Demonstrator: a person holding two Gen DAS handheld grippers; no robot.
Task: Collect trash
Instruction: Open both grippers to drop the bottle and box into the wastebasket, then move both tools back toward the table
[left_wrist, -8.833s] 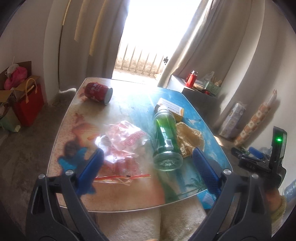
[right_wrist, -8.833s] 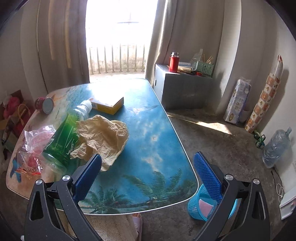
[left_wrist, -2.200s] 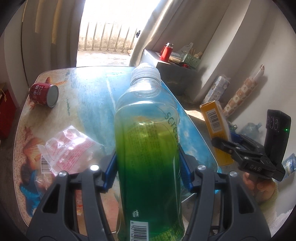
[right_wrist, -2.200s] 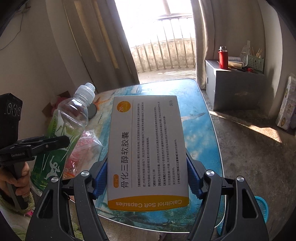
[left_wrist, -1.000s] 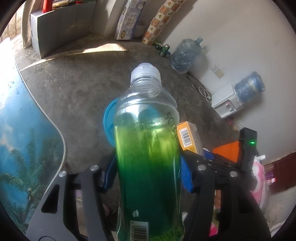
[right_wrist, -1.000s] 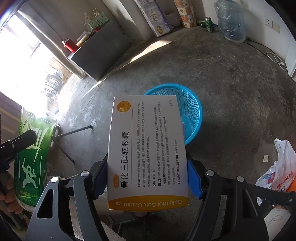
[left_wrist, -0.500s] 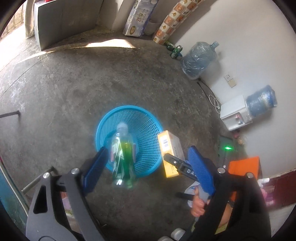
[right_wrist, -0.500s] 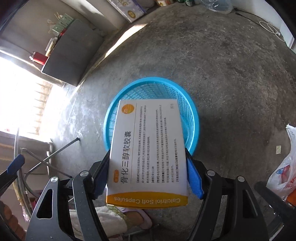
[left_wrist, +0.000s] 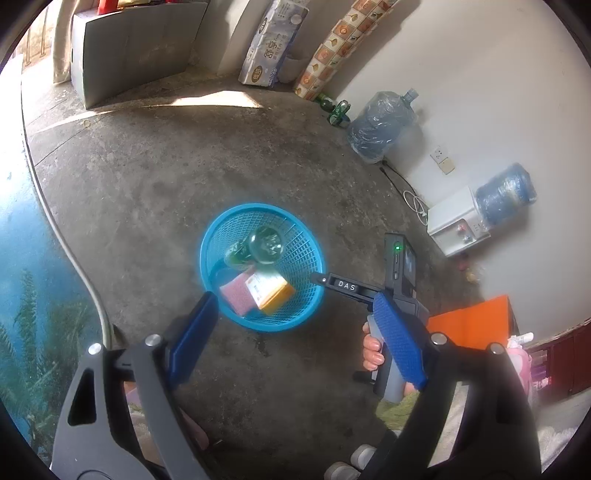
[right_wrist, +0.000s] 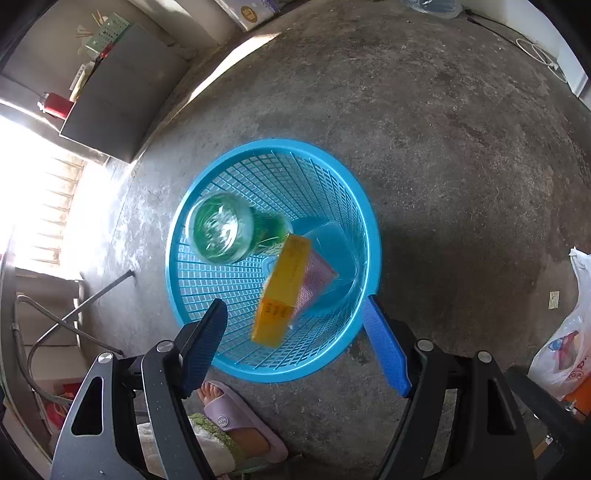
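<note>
Blue mesh basket (right_wrist: 365, 221), frame centre: holds 1 green bottle (right_wrist: 221, 229) and 1 yellow box (right_wrist: 282, 291), both light, rigid; bottle slick, best gripped mid-body. Left gripper (left_wrist: 295, 332) and right gripper (right_wrist: 295, 347): wide open, empty.

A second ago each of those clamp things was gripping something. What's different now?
Both have let go. The left gripper dropped the green bottle into the blue basket, and the right gripper released the orange medicine box, which now lies in the basket beside the bottle. Both grippers are open and empty above it. The basket stayed where it was on the concrete floor.
</note>
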